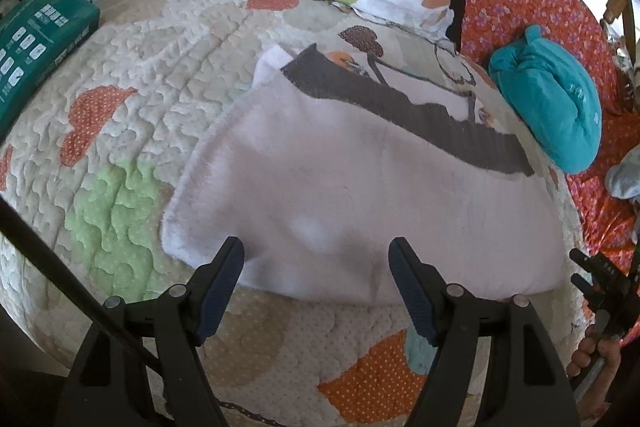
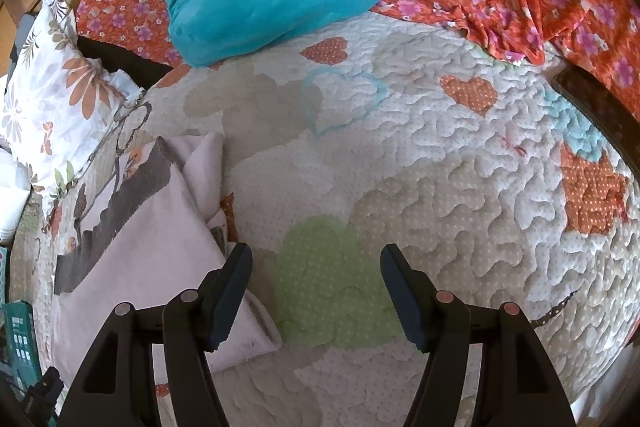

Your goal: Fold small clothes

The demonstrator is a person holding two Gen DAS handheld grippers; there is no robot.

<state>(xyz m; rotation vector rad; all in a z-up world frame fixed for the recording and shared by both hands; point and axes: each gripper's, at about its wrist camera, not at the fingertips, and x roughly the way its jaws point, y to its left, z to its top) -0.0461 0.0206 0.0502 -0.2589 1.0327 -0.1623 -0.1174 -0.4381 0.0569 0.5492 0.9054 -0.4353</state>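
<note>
- Both sets of tongs are standing wide apart with nothing between their pads: the left gripper (image 1: 316,259) is hovering over the near hem of the pale pink garment (image 1: 352,187), and the right gripper (image 2: 316,263) is hanging above a green patch of the quilted bedspread (image 2: 460,155), just beside the garment's (image 2: 152,247) right corner.
- Judging by this, the step in hand is lining up a grab on the near edge, one corner for each gripper, ready for a fold away from the person.
- Doing it well probably means bringing the right gripper across so its pads are straddling the corner itself, not bare quilt, and biting only the fleece, since the puffy quilting underneath could get pinched along with it.
- Lifting both corners evenly should be keeping the fold straight; the fabric is looking soft and limp, so a lopsided pull could be dragging it askew.
- Lying flat and spread out in the middle of the bed, the garment is showing a plush, fuzzy pink face with a dark grey ribbed band (image 1: 420,119) running along its far edge and a printed lining peeking out beyond that.
- A teal plush bundle (image 1: 552,103) is sitting close to the garment's far right end, near enough that a careless fold could be nudging it.
</note>
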